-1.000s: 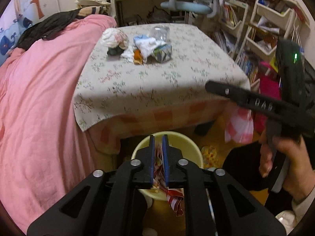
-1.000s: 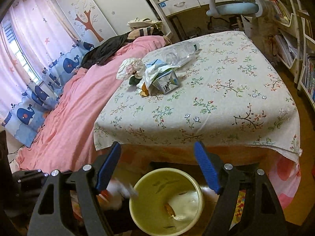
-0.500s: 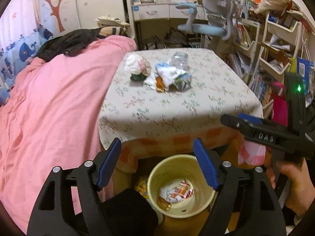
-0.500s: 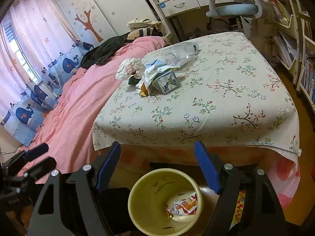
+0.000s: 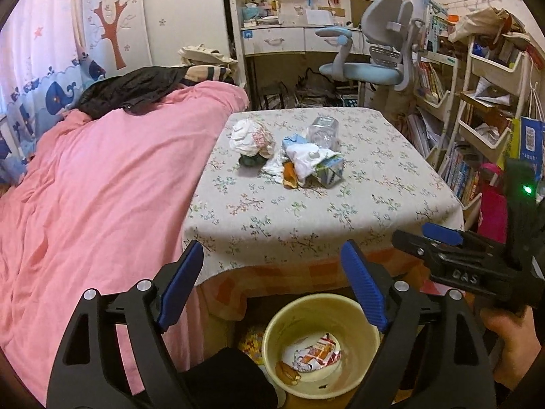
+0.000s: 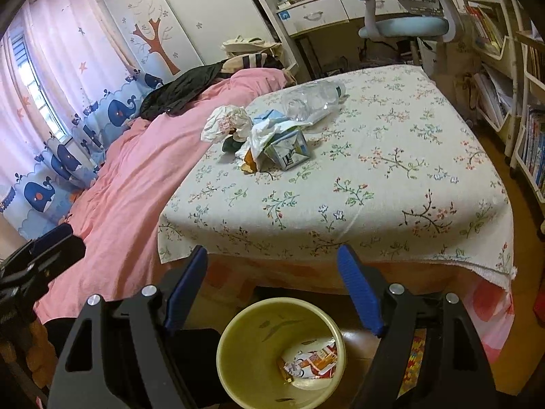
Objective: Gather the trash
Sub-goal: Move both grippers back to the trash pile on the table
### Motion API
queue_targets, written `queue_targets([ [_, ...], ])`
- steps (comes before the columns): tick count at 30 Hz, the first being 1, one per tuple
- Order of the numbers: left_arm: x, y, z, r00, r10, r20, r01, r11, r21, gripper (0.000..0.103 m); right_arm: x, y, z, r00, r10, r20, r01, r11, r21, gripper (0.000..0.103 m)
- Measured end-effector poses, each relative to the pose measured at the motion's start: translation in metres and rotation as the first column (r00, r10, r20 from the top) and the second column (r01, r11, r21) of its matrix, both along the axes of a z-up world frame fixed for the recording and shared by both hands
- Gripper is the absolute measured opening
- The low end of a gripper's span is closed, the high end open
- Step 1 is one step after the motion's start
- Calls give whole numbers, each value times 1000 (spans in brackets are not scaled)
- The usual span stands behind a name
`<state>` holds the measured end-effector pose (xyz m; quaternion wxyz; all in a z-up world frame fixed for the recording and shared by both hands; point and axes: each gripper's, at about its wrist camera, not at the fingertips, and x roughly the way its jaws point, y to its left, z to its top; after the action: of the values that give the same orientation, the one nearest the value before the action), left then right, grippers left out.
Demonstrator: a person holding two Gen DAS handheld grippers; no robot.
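A yellow bin stands on the floor below the table's near edge, with a red-and-white wrapper lying in it; the bin and wrapper also show in the right wrist view. My left gripper is open and empty above the bin. My right gripper is open and empty above it too. On the floral tablecloth lies a trash pile: a crumpled white wrapper, tissues, a small carton and a clear plastic bottle.
A pink quilt covers the bed to the left of the table. A blue desk chair and a desk stand behind the table. Shelves with books line the right side. The right gripper's body shows at the right.
My left gripper opened and dropped the red-and-white wrapper into the bin, then rose and tilted up toward the table. My right gripper stayed open and nearly still.
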<state>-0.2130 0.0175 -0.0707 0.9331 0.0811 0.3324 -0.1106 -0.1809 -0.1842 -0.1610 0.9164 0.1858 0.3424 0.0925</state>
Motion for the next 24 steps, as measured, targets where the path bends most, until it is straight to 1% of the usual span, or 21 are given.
queue_targets([
  [6, 23, 14, 0, 998, 56, 7, -56, 998, -39, 83, 2, 7, 8, 1000, 4, 31, -3, 999, -33, 76],
  [11, 46, 26, 3, 995, 96, 21, -95, 994, -58, 85, 8, 14, 19, 998, 28, 59, -24, 998, -65, 76],
  [18, 82, 33, 6, 991, 127, 37, -123, 988, -91, 87, 33, 21, 36, 994, 86, 61, -79, 990, -120, 76],
  [22, 99, 32, 5, 990, 132, 39, -128, 987, -95, 88, 50, 26, 48, 990, 126, 68, -113, 980, -165, 76],
  [24, 110, 31, 3, 989, 140, 39, -136, 986, -92, 88, 61, 29, 52, 983, 169, 68, -155, 974, -167, 76],
])
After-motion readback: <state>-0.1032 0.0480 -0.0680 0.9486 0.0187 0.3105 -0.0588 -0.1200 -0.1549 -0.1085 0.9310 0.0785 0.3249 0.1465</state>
